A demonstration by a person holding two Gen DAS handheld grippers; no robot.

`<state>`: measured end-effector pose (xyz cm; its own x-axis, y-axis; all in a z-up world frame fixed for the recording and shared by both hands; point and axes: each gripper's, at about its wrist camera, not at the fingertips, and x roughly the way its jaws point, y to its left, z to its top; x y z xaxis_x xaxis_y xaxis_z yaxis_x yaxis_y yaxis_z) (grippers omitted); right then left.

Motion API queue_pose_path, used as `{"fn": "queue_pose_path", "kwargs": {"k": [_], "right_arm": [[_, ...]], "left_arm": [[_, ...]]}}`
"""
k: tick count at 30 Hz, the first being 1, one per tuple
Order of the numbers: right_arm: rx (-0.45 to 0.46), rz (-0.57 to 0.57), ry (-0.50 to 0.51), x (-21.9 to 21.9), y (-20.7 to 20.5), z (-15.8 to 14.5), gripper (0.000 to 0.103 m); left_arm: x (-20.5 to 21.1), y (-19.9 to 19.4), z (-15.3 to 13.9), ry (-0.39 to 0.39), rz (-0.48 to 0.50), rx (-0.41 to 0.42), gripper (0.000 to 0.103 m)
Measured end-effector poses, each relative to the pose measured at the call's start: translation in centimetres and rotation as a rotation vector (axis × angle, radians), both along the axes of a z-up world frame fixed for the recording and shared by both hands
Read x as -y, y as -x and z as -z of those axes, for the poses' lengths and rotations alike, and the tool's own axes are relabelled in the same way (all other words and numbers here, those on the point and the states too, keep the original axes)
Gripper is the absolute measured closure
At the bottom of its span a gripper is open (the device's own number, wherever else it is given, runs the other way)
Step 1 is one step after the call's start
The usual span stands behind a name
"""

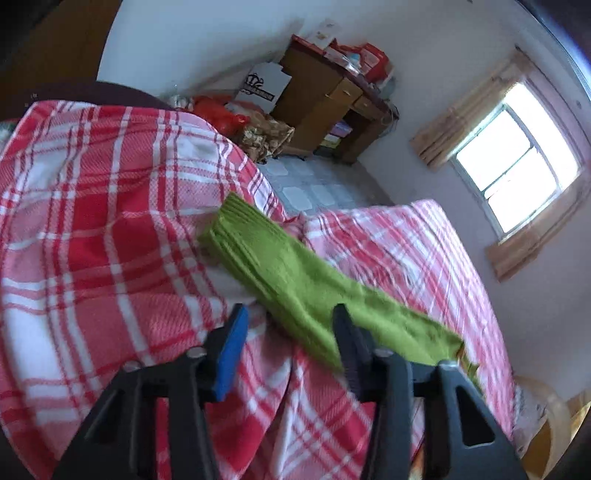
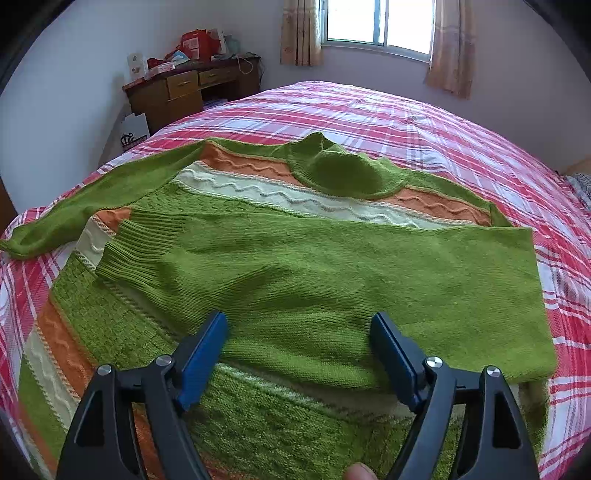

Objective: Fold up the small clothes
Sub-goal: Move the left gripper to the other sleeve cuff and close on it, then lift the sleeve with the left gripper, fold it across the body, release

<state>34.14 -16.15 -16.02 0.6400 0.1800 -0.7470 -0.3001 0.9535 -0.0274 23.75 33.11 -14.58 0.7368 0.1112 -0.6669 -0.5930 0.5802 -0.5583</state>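
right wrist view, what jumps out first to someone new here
A bright green sweater with orange and cream wavy bands lies spread on the red plaid bedspread, one sleeve folded across its body. The open right claw hovers just over that sleeve. Behind the bed, a bright window glares.

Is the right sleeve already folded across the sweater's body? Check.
Yes, the right sleeve lies flat across the sweater, cuff toward the far side.

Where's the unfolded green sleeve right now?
Right wrist view, far left: the long green knit sleeve lies stretched across the red plaid blanket, cuff at the bed's left edge.
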Motion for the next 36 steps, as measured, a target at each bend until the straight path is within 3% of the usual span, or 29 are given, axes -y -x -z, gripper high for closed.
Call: {"fn": "queue_pose_path", "kwargs": {"k": [7,12,14,15,16,17,22,28,36], "right_arm": [[0.003,0.002,-0.003,0.1,0.0,0.0,0.021],[0.003,0.002,-0.002,0.2,0.0,0.0,0.021],[0.003,0.002,-0.002,0.2,0.0,0.0,0.021],[0.003,0.002,-0.002,0.2,0.0,0.0,0.021],[0.003,0.002,-0.002,0.2,0.0,0.0,0.021],[0.004,0.003,-0.002,0.3,0.0,0.0,0.021],[0.004,0.003,-0.002,0.3,0.0,0.0,0.02],[0.002,0.005,-0.009,0.4,-0.1,0.0,0.02],[0.001,0.008,-0.016,0.5,-0.2,0.1,0.02]], "left_arm": [[-2.0,-1.8,2.2,0.079,-0.069,-0.019,0.065],[-2.8,-2.8,2.4,0.062,-0.077,-0.009,0.065],[-3.2,-3.2,2.2,0.044,-0.079,-0.007,0.072],[-3.4,-3.4,2.0,0.03,-0.076,-0.008,0.09],[-3.5,-3.5,1.9,0.022,-0.067,-0.002,0.097],[-3.6,-3.4,1.8,0.015,-0.058,0.007,0.098],[-3.1,-3.1,0.0,-0.065,-0.021,0.036,0.098],[-2.8,-2.4,-2.7,-0.102,0.006,0.106,0.098],[-1.1,-2.9,-8.6,-0.196,0.07,0.208,0.098]]}}
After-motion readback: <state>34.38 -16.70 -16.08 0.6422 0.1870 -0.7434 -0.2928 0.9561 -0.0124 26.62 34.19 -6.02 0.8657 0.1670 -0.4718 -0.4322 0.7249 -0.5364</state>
